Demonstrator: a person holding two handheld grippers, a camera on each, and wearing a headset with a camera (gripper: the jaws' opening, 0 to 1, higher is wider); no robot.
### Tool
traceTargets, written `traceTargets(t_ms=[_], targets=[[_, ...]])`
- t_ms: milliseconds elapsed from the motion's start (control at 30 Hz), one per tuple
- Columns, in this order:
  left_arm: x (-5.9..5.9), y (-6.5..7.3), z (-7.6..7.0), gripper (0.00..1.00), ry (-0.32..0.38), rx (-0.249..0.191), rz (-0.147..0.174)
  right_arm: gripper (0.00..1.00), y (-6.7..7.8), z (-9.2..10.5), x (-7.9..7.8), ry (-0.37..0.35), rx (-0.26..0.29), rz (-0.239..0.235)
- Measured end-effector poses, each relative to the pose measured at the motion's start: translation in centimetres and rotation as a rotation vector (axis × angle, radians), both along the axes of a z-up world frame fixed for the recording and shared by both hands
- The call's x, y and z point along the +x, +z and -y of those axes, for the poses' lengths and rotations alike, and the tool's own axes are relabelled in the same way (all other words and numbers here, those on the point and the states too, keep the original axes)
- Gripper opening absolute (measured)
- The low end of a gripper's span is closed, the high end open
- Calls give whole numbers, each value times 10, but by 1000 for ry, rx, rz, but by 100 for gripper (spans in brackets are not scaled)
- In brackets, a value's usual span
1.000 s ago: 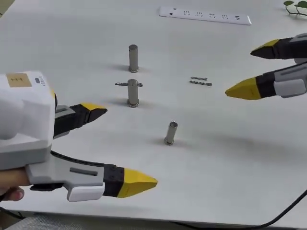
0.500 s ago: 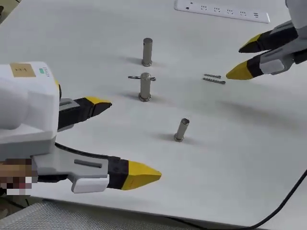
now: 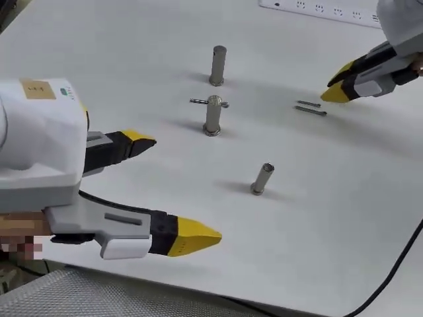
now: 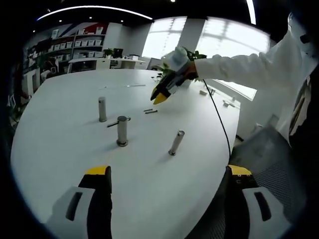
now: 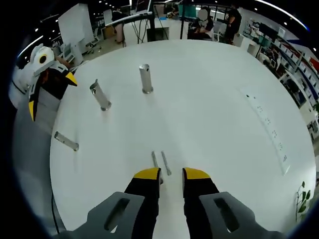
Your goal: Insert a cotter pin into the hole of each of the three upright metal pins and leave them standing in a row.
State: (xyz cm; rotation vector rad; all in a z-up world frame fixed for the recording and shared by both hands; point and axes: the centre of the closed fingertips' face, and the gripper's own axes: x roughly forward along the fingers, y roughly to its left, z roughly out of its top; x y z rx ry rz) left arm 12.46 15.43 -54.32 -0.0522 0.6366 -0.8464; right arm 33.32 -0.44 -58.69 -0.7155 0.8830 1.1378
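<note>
Right claw [image 5: 171, 175] narrowly parted, empty; cotter pins [image 5: 166, 163] paired just beyond tips: risk nipping both or skidding one. Left claw [image 3: 172, 188] wide, empty.

Open-plan office: shelves [image 4: 75, 47], windows [image 4: 162, 32], desks [image 4: 87, 63].

Dull metal pins [image 3: 213, 119] on smooth matt table [image 3: 330, 205]

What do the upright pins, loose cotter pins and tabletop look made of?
Upright pins: metal, likely steel, brushed grey with soft highlights down the shaft.
Loose cotter pins: thin darker grey wire, probably steel; finish too small to tell.
Tabletop: smooth matt white, likely laminate; soft shadows, no glare.
</note>
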Motion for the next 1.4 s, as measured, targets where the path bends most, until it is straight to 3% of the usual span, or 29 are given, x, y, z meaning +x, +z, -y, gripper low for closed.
traceTargets(t_ms=[233, 300, 367, 600, 867, 1100, 1233, 1400], targets=[[3, -3, -4, 93, 24, 0, -6, 10, -13, -3, -3, 74, -61, -3], [3, -3, -4, 93, 24, -5, -6, 9, -15, -1, 1, 103, -92, 29], [4, -2, -3, 93, 25, -7, -4, 8, -19, -1, 1, 116, -109, 23], [5, -2, -4, 92, 26, -11, -6, 7, -26, -1, 8, 137, -129, 10], [5, -2, -1, 92, 16, -4, -4, 2, -26, -3, 4, 158, -138, -10], [3, -5, -1, 91, 14, -3, -8, 0, -27, -4, 1, 182, -157, 8], [0, 2, 13, 91, 17, -4, -9, 0, -29, -4, 6, 177, -164, 21], [-2, 7, 18, 90, 21, -3, -8, 0, -32, -4, 9, 176, -166, 20]])
